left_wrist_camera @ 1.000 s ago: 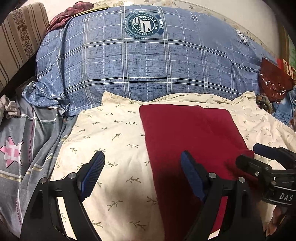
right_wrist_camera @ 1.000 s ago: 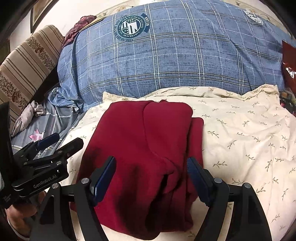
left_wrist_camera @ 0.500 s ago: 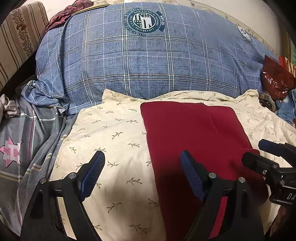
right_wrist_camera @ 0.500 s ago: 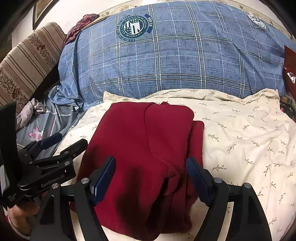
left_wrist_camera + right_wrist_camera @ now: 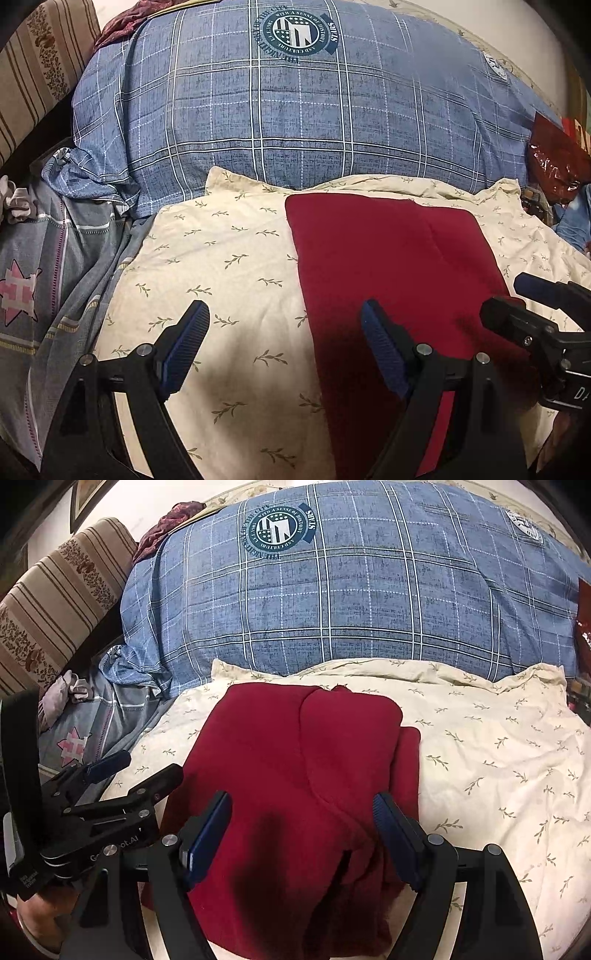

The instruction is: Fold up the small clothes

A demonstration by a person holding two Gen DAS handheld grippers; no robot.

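A dark red garment [image 5: 391, 258] lies folded into a long block on a cream leaf-print sheet [image 5: 221, 266]. In the right wrist view the garment [image 5: 295, 760] shows layered folds and a narrower strip along its right side. My left gripper [image 5: 284, 343] is open and empty, hovering over the garment's left edge and the sheet. My right gripper [image 5: 301, 830] is open and empty, above the near end of the garment. Each gripper shows in the other's view: the right one [image 5: 532, 306] and the left one [image 5: 122, 779].
A big blue plaid pillow [image 5: 295, 122] rises behind the sheet. A grey quilt with a pink star [image 5: 22, 295] lies at the left, a striped cushion [image 5: 55, 602] beyond it. A red shiny bag [image 5: 554, 162] sits at the far right.
Both grippers have pulled back slightly from the garment, staying open. The garment lies still in the same folded shape.
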